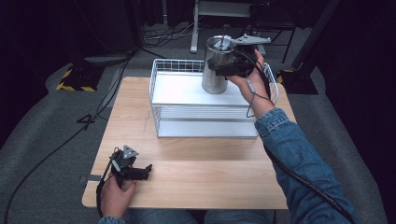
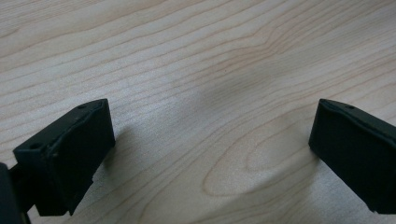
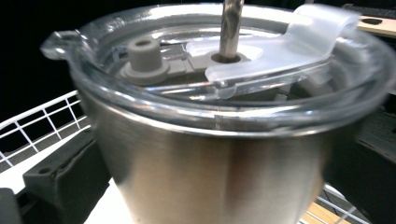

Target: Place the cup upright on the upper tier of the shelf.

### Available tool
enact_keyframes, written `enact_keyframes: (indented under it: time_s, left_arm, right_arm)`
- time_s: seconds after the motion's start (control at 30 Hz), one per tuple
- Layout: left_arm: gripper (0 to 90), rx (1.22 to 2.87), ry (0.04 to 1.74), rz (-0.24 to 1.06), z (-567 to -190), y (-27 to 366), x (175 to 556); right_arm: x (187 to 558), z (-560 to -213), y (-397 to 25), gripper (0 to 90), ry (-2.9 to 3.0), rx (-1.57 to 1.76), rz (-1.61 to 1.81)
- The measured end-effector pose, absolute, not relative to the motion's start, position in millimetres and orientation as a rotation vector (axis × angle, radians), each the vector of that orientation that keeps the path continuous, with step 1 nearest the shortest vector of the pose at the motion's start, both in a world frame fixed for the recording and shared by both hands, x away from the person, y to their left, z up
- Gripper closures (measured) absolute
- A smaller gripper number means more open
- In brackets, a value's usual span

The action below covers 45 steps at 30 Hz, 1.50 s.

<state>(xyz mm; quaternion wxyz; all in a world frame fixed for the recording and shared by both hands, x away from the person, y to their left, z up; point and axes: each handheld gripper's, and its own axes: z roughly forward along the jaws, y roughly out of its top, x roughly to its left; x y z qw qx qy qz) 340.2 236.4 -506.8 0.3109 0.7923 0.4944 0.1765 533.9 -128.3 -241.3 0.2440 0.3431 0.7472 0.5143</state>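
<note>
- Down at the near left corner of the table (image 1: 196, 182), my left hand (image 1: 114, 196) rests on the wood with my left tongs (image 1: 148, 169) lying low and pointing right along the front edge.
- Left tongs are spread wide; in the left gripper view both black jaws sit just above bare wood grain with nothing between them.
- Open tabletop runs from that hand across the whole front strip, right up to the front wall of the white wire basket (image 1: 159, 74).
- My right arm, in a denim sleeve (image 1: 299, 154), reaches forward over the table's right side, wrist bent inward toward the basket.
- My right tongs (image 1: 219, 69) are pinching the steel cup (image 1: 215, 70) near its top, one jaw on each side of its wall; the right gripper view shows the cup (image 3: 210, 168) filling the gap between the jaws.
- The cup stands inside the basket at the far right part of its white floor; I cannot tell if its base touches the floor.
- A clear lid (image 3: 224, 79) with a flip tab sits on the cup, and a metal straw (image 3: 232, 28) rises through its centre.
- Basket wire rises close behind and to the right of the cup, leaving little room there.
</note>
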Motion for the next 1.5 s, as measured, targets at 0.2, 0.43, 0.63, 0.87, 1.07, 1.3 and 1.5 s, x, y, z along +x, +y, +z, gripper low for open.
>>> enact_keyframes:
  time_s: [0.2,0.43,0.63,0.87,1.07,1.3,1.5]
  left_arm:
    - [0.6,2.091,1.306,0.466,-507,236,340]
    - [0.5,2.092,1.305,0.466,-507,236,340]
    - [0.5,2.091,1.305,0.465,-507,236,340]
    - [0.6,2.093,1.305,0.461,-507,236,340]
    - [0.6,2.091,1.306,0.464,-507,236,340]
    - [0.6,2.091,1.306,0.465,-507,236,340]
    - [0.6,2.091,1.305,0.465,-507,236,340]
  right_arm:
    - [526,-232,-135,0.0,2.037,0.929,1.416]
    - [509,-222,-148,0.0,2.052,0.887,1.427]
    - [492,-217,-164,0.0,2.056,0.839,1.455]
    - [472,-216,-185,0.0,2.058,0.793,1.49]
    - [450,-216,-199,0.0,2.061,0.75,1.507]
    - [430,-220,-212,0.0,2.086,0.726,1.508]
    - [412,-232,-224,0.0,2.111,0.705,1.5]
